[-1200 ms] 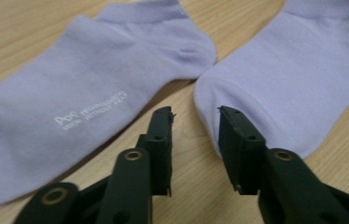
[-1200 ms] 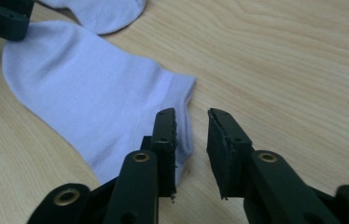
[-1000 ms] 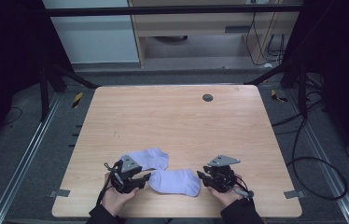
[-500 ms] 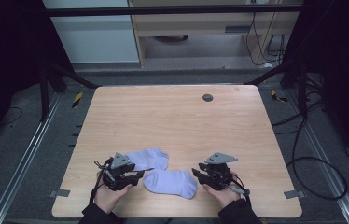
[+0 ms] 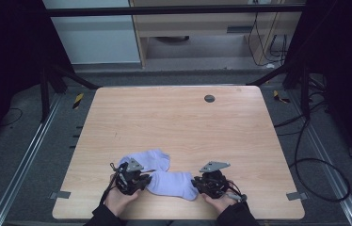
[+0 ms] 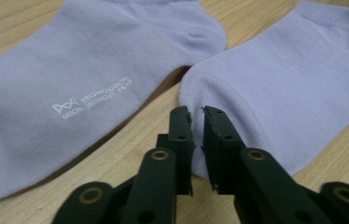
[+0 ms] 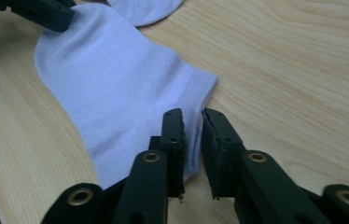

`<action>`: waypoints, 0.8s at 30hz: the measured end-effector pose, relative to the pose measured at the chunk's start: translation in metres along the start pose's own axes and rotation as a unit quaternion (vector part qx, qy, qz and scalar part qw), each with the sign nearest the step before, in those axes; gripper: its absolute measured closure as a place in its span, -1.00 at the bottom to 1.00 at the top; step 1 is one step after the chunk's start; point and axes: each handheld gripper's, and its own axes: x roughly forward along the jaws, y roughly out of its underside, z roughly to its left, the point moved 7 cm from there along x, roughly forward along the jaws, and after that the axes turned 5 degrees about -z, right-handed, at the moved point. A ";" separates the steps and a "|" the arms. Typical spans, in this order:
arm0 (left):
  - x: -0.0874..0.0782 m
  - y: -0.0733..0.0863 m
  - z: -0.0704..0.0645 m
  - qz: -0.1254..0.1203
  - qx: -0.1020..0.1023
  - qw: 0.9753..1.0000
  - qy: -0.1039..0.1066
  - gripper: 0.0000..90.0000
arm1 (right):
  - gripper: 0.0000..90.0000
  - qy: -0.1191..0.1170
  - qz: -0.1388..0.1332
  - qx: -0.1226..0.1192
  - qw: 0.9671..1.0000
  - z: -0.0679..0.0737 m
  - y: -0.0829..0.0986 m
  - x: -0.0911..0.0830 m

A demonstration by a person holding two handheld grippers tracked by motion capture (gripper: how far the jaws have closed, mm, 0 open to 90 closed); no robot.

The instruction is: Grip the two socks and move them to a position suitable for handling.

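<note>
Lying flat, seemingly unpinched: lilac sock [image 5: 173, 183]

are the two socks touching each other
Apart. The left gripper view shows a strip of bare wood between the printed sock and the plain sock.

A lab-style recording station: a bare wooden table [image 5: 179, 127] stands on grey carpet [image 5: 19, 155] inside a black metal frame [image 5: 174, 9], with floor rails [image 5: 21, 165], hazard-striped tape [image 5: 77, 100] and loose black cables [image 5: 320, 160] alongside. Pale cabinets [image 5: 94, 33] and a wooden shelf unit [image 5: 202, 23] line the back.
</note>
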 end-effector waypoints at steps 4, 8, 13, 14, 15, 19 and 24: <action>0.000 0.000 -0.003 0.005 0.003 1.000 0.003 0.95 | 0.91 -0.008 0.011 -0.005 1.000 0.002 0.002 0.000; 0.001 0.000 -0.008 0.006 0.007 1.000 0.008 0.96 | 0.92 -0.006 0.011 -0.006 1.000 0.001 0.001 -0.002; 0.003 0.000 -0.016 0.006 0.013 1.000 0.016 0.96 | 0.91 0.006 0.002 -0.008 1.000 -0.005 0.000 -0.007; 0.003 0.000 -0.018 0.006 0.014 1.000 0.016 0.96 | 0.91 0.008 0.003 -0.010 1.000 -0.007 0.001 -0.008; 0.003 0.000 -0.018 0.006 0.015 1.000 0.017 0.96 | 0.91 0.009 0.004 -0.008 1.000 -0.008 0.001 -0.009; 0.003 0.001 -0.020 0.005 0.013 1.000 0.017 0.84 | 0.84 0.015 0.008 -0.009 1.000 -0.010 0.003 -0.010; -0.007 -0.006 -0.016 -0.018 0.010 1.000 0.007 0.54 | 0.62 0.023 -0.009 -0.006 1.000 -0.012 -0.002 -0.013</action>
